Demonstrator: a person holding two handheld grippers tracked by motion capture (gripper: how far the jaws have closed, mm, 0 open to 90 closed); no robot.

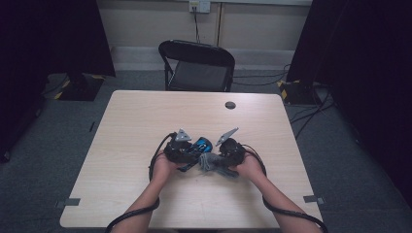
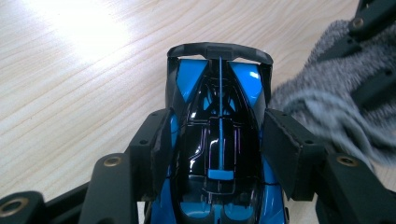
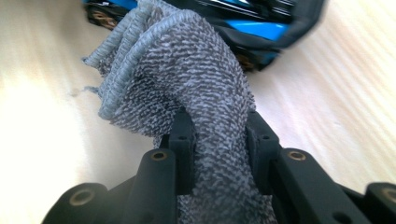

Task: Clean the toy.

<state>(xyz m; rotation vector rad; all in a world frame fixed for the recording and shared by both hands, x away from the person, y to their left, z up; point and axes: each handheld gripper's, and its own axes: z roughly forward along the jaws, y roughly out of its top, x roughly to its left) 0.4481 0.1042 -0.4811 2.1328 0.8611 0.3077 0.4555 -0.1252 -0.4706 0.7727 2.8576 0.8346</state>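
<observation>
Toy car (image 2: 219, 140) clamped in left gripper (image 2: 217, 149), grey cloth (image 3: 187, 93) (bunched) pinched by right gripper (image 3: 219, 149), chair (image 1: 197, 65) beyond table (image 1: 136, 121).

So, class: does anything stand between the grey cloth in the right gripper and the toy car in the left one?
Nothing visible does. The grey cloth, pinched by the right gripper, lies right beside the toy car, clamped in the left gripper.

Left tool (image 1: 190, 156) clamped, right tool (image 1: 214, 160) pinched shut, forearms converging
</observation>
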